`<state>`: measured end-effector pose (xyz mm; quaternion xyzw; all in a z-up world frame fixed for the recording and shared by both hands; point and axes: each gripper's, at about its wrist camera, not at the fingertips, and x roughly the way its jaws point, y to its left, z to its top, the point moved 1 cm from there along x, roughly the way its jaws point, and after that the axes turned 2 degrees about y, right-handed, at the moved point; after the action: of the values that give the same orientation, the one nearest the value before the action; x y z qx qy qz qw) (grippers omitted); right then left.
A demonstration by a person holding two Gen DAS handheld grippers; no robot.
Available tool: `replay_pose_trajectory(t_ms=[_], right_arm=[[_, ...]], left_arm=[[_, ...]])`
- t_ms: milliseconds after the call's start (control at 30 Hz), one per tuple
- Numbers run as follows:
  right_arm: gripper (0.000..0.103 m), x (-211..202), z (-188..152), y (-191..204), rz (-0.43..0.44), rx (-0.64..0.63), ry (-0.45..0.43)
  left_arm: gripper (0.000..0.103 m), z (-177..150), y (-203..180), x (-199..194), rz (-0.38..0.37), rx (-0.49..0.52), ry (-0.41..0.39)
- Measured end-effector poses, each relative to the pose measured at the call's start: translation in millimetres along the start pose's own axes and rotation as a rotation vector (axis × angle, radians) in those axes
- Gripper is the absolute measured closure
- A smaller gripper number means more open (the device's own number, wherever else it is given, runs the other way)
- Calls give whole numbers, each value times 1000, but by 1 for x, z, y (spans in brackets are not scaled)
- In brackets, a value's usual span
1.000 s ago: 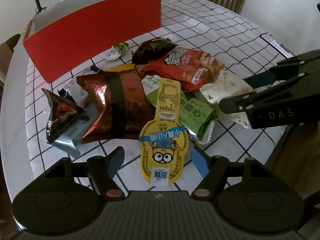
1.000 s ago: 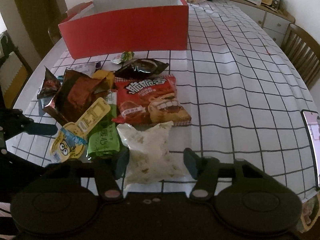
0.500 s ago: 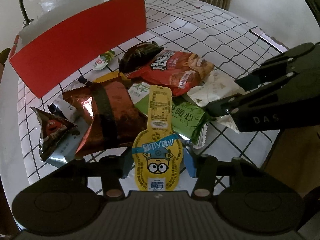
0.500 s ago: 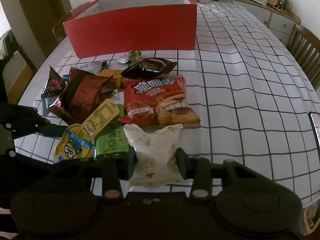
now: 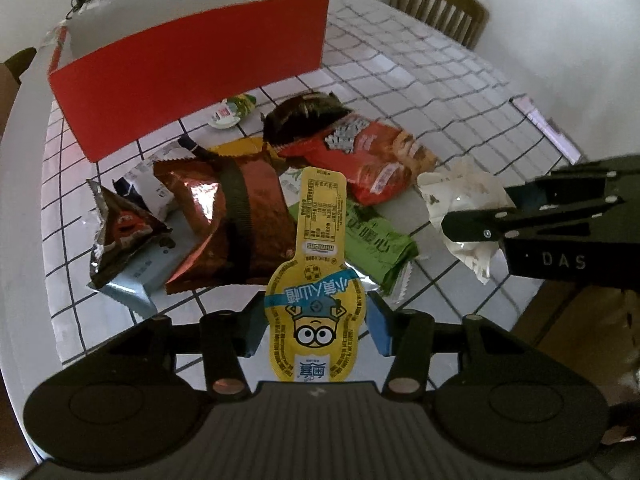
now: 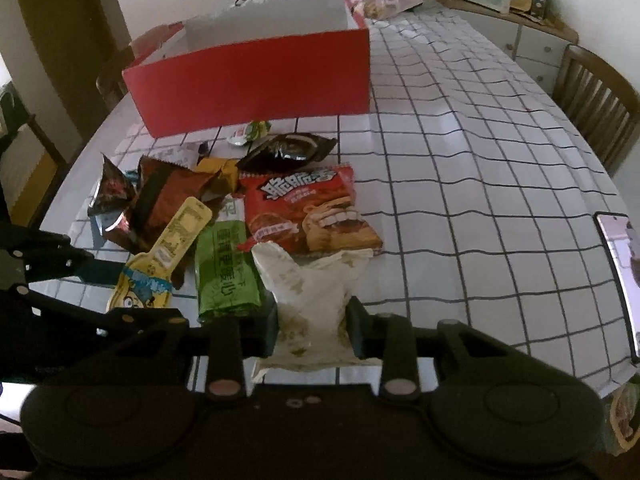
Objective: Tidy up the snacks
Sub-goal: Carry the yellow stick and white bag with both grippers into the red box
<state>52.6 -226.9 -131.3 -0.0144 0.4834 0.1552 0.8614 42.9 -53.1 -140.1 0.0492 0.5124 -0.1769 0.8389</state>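
We hold two grippers over a table [image 6: 460, 184] with a white cloth marked in black squares. A heap of snacks lies on it, in front of a big red box [image 6: 256, 80].

Our left gripper [image 5: 316, 322] has just been closing, and its blue pads now press on both sides of the yellow minion pouch [image 5: 318, 264]. The pouch is long. Its round end with the cartoon face sits between the pads, and its thin neck points away from us, up toward the red box. The neck lies over the brown shiny bag [image 5: 228, 216] and the green packet [image 5: 372, 236]. The gripper tips down toward the table.

Our right gripper [image 6: 312, 330] has just been closing too. Its pads squeeze the near end of the white snack bag [image 6: 316, 300], so the bag looks pinched in the middle. The bag's long side runs away from us, and its far end touches the red chip bag [image 6: 308, 212]. This gripper also tips down. In the left view it reaches in from the right side.

Behind the red chip bag lies a dark bag [image 6: 290, 148]. A small silver three-corner bag [image 5: 120, 228] stands at the left of the heap. A little jelly cup [image 5: 230, 110] sits just beside the box. Wooden chairs [image 6: 600, 104] stand around the table.
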Motion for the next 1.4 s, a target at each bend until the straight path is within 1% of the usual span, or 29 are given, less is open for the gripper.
replay_pose_trajectory(t_ms=[200,333,433,667,800,967,1100,1267,1300,1400], right_arm=[[71,-21,2,2,-12,20,-46],[71,-38,9,7,-18,14,-87],[71,-51,17,13,-19,1,-124],[71,-76,48,27,-27,-53,-225],[71,-86,70,33,-23,-84,-275],[71,-90,102,39,-9,-122,-325],[71,-80,131,38,8,-139,-342],[71,-59,165,33,21,-159,-322],[71,-54,173,32,24,-164,-315],[71,-37,195,28,30,-171,-299]], left_arm=[[52,6,3,-26,-25,-39,-48],[52,14,6,-47,-15,-58,-93],[52,23,10,-64,-13,-70,-143],[52,49,18,-103,34,-64,-253],[52,68,29,-118,64,-86,-291],[52,98,44,-128,97,-130,-321],[52,123,57,-128,122,-160,-335],[52,158,75,-114,146,-205,-315],[52,161,78,-110,151,-212,-310],[52,180,92,-96,164,-250,-278]])
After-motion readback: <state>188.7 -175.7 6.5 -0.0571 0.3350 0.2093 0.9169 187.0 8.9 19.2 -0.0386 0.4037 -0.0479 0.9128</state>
